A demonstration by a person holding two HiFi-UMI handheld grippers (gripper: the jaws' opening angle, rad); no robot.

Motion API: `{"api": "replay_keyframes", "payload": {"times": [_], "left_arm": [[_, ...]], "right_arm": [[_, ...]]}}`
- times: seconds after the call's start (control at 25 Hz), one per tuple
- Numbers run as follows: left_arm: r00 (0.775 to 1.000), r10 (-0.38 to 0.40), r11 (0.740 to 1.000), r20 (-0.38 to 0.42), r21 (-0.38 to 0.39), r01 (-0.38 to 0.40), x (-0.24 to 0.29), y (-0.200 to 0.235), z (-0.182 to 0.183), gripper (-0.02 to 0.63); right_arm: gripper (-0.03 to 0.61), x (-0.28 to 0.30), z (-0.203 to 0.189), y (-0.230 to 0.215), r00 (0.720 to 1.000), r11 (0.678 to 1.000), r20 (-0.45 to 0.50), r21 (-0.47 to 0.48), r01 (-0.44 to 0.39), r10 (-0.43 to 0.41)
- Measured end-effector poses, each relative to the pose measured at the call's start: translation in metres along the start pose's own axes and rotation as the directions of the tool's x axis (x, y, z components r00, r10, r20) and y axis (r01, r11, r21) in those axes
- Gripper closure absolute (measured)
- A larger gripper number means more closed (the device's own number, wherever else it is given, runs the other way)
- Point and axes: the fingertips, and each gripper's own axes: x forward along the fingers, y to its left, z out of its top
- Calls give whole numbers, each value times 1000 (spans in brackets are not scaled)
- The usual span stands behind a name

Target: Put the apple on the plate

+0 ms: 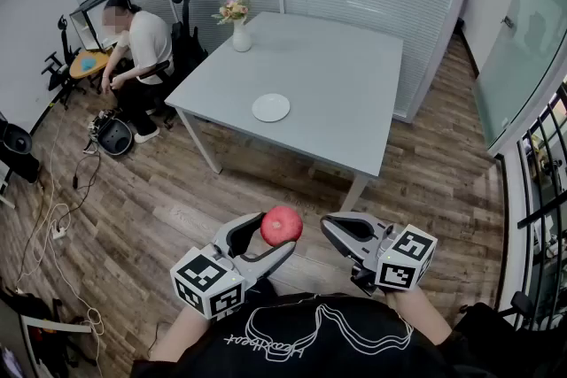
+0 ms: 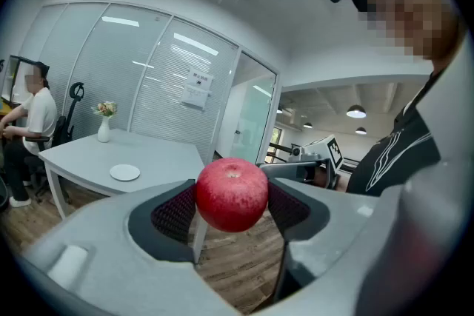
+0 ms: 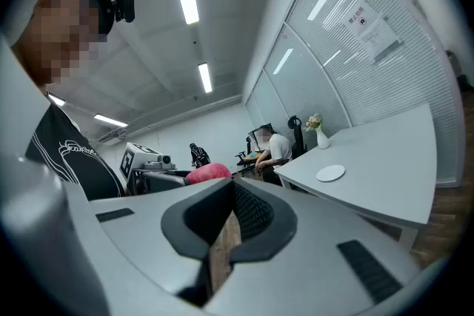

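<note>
The left tool (image 1: 276, 236) pinches the apple (image 1: 281, 226) for carrying, well short of the desk (image 1: 345, 84). The plate (image 1: 271, 108) lies near its nearer edge. The right tool (image 1: 337, 231) is closed, empty, likely unneeded.

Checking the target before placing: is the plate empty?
Empty: the plate lies bare on the table; the apple is in the left tongs.
</note>
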Motion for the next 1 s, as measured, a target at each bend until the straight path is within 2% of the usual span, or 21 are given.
{"api": "replay_keyframes", "payload": {"times": [0.48, 0.72, 1.0], "left_arm": [[1000, 23, 999, 6, 31, -24, -6, 1, 4, 308], [1000, 22, 1000, 17, 18, -23, -10, 27, 8, 308], [1000, -7, 1000, 13, 13, 7, 9, 72, 22, 308]], "right_arm": [[569, 7, 6, 0, 1000, 1000, 16, -5, -12, 13], [569, 31, 9, -6, 1000, 1000, 7, 1, -10, 10], [569, 64, 22, -41, 1000, 999, 13, 19, 26, -27]]}}
